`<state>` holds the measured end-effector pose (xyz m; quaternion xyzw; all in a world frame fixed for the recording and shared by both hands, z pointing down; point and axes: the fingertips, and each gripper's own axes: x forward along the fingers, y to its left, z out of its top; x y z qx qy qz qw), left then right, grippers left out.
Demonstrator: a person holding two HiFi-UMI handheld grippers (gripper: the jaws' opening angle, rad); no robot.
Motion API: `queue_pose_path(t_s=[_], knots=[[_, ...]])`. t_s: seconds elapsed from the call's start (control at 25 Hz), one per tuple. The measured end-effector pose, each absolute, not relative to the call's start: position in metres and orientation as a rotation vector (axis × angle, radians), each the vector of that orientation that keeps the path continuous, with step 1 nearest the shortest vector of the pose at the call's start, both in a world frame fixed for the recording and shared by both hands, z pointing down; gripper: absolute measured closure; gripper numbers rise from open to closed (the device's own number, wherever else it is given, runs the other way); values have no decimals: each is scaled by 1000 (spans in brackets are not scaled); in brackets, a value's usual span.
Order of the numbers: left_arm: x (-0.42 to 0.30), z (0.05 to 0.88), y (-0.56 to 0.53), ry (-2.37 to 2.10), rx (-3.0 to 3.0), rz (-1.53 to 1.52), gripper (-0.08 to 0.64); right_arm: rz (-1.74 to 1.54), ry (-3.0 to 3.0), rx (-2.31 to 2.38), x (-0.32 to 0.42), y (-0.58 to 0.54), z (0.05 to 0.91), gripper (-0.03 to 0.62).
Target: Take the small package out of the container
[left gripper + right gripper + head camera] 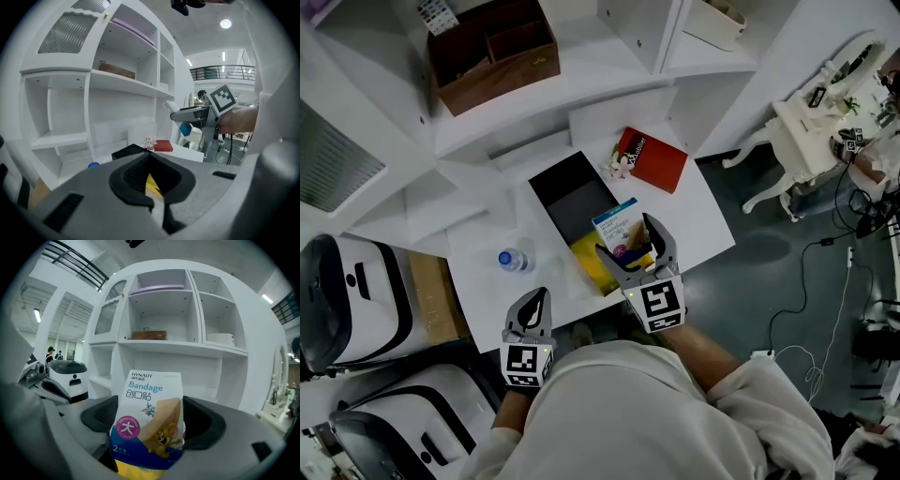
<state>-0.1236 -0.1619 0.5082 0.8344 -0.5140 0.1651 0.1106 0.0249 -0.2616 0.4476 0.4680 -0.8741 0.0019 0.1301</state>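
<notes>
Now lifting: the small white-and-blue bandage package [149, 408] stands clamped upright in the right tongs [625, 239], over the near end of the open black rectangular container [565, 192].
Best to squeeze steadily and rise straight up, clear of the walls, before crossing to the white bench [703, 220]; the left tongs [536, 307] are together and empty.

Red book [652, 159] and blue-capped bottle [511, 261] on white table [698, 220]; brown wooden box [497, 58] on shelf [581, 86] above

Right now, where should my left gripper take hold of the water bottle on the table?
Probably the clear body below the blue cap, coming level from your near side: the bottle appears upright, and the left gripper sits just nearer you.
</notes>
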Motion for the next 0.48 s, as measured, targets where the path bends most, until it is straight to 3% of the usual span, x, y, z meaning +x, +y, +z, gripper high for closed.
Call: queue_pose_path(t_s=[0.48], knots=[[-121,504,-165,-1507,2473,468,552,-57,-2584,1397,28,-254,420,164]])
